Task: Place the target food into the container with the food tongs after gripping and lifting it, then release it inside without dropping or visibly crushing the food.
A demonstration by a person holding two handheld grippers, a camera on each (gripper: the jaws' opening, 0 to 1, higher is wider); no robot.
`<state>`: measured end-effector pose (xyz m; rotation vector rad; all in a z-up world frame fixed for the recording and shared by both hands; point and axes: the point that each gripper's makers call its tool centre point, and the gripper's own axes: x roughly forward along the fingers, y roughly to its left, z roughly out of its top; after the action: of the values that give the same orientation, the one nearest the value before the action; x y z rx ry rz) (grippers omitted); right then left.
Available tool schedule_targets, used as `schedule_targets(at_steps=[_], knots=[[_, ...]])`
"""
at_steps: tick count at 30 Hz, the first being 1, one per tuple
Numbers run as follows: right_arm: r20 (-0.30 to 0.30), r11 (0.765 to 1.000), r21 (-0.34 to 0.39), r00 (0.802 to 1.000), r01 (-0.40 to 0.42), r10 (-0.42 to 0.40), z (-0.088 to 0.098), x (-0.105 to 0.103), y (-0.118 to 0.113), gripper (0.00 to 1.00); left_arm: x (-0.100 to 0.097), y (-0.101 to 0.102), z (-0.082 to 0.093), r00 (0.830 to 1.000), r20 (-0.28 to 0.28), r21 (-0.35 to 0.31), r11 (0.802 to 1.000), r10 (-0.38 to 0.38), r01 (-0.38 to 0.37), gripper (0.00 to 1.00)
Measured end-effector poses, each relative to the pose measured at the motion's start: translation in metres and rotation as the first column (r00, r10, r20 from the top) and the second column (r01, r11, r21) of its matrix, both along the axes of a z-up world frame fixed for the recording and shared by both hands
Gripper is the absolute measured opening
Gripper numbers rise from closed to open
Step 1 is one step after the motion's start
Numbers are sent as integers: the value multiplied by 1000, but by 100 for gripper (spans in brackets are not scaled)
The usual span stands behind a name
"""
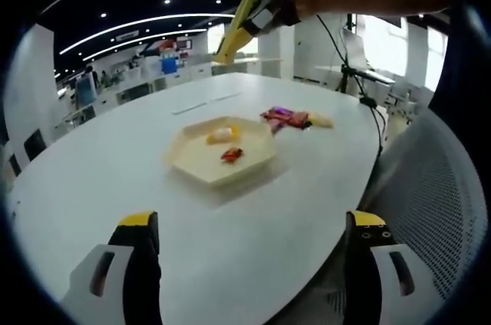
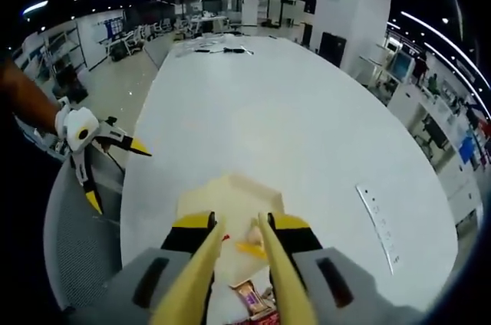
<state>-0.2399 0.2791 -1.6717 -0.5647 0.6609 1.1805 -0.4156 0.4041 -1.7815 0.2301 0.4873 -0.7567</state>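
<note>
Open desk [image 1: 115,179] surrounds your tray [image 1: 188,162]; wrappers [image 1: 285,117] crowd its far side, and a chair [image 1: 430,202] flanks the right edge.

Holding yellow tongs [image 2: 238,267] in the right gripper [image 2: 239,234], arms parted, over a tray [image 2: 230,195] on a white table [image 2: 291,126]; yellow food [image 2: 250,247] between them, left gripper [image 2: 115,168] hovering apart.
</note>
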Motion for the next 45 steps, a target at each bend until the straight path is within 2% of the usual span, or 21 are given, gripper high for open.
schedule_targets(at_steps=[15,27,45], knots=[[15,1000,0,1000,20,-20,-9,-7,-39,26,1,-1,4,1000,3,-33,999,5,-5,100],[55,999,18,997,43,-44,0,-11,-69,27,0,-2,1,1000,-8,-28,1000,4,-5,100],[51,997,25,996,78,-79,-7,-15,-106,27,-2,-2,-1,1000,-19,-22,1000,3,-3,99]])
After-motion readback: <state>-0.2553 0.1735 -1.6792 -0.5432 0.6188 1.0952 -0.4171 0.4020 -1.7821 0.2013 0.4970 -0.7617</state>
